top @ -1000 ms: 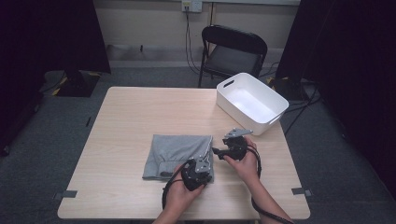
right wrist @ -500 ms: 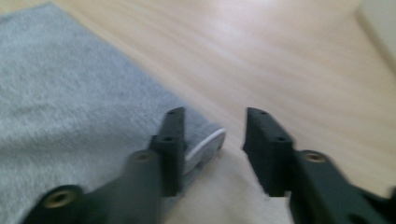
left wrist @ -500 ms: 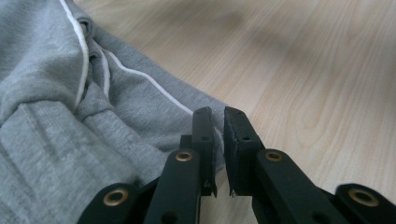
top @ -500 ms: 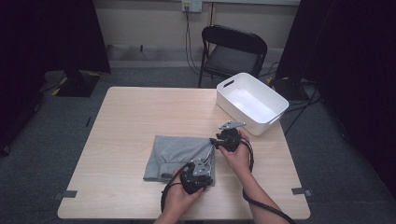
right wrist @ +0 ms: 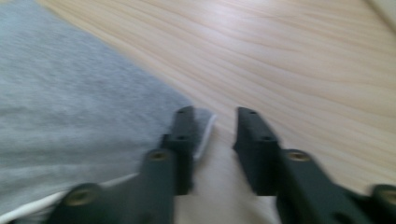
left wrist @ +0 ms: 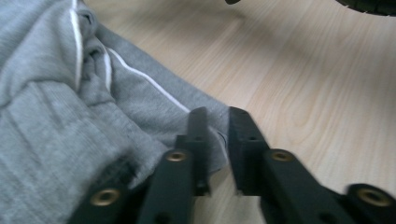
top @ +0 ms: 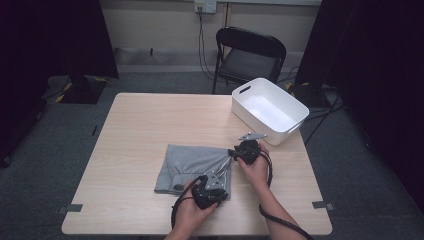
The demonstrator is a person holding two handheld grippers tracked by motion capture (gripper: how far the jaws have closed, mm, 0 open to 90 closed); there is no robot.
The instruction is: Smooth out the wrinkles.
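High view: folded grey garment (top: 192, 167) flat on table (top: 150, 125), near front edge; both grippers at its right edge.
Left gripper view: left gripper (left wrist: 215, 126) jaws just opening, white-piped corner between, unpinched.
Right gripper view: right gripper (right wrist: 212, 128) jaws parted, just widened, cloth corner between.

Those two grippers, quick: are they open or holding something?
Left gripper: jaws just opening, a narrow gap, the grey cloth edge between them, not pressed.
Right gripper: open, jaws just widening over the cloth's corner, gripping nothing.
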